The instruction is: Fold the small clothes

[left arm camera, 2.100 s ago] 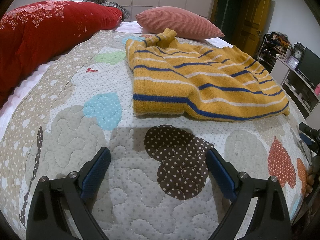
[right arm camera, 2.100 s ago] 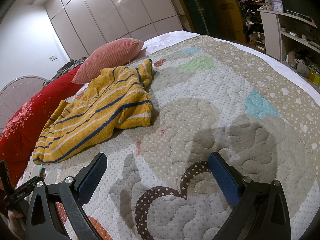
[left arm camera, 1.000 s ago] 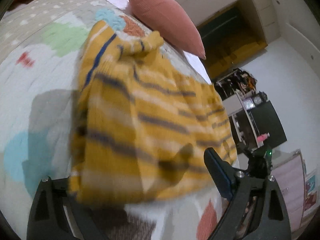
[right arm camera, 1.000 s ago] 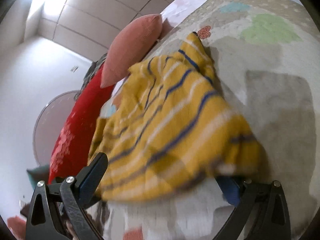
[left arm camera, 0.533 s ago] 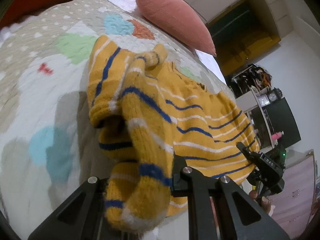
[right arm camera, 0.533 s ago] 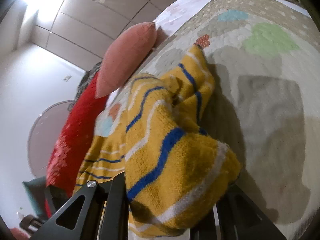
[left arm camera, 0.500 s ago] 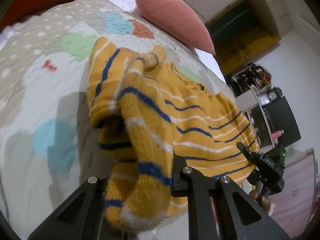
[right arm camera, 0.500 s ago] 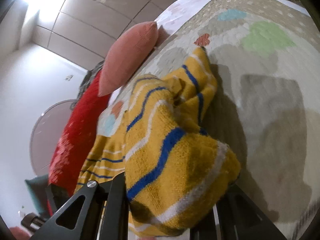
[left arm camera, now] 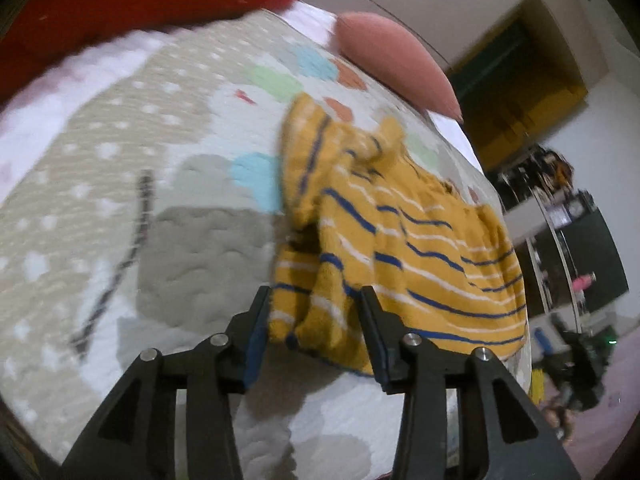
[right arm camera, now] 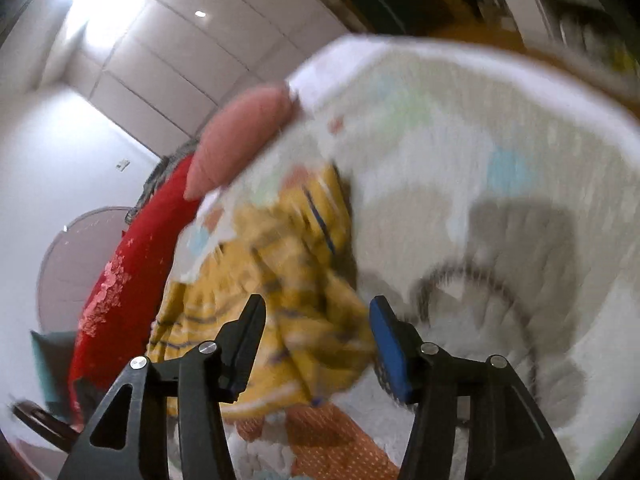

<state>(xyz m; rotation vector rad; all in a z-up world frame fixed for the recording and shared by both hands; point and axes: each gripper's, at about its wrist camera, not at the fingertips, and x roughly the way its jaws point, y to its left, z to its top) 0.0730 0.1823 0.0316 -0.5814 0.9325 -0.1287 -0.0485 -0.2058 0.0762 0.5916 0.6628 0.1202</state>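
A yellow knitted sweater (left arm camera: 400, 232) with blue and white stripes lies on the quilted bed cover (left arm camera: 120, 184). My left gripper (left arm camera: 316, 312) is partly open, its jaws spread around the sweater's near hem corner, which sits loosely between them. In the blurred right wrist view the same sweater (right arm camera: 288, 280) lies bunched in front of my right gripper (right arm camera: 318, 328), whose jaws are also parted with the sweater's other hem corner between them. The right gripper also shows at the far right of the left wrist view (left arm camera: 580, 364).
A pink pillow (left arm camera: 396, 64) lies at the head of the bed and a red blanket (left arm camera: 120, 8) along the left side. Shelves with a clock and a dark screen (left arm camera: 580, 248) stand beyond the bed's right edge. White wardrobes (right arm camera: 180, 40) line the wall.
Both grippers were shut tight on the sweater's hem corners half a second ago; now both jaws have parted and pulled back, and the sweater has dropped lower onto the bed.
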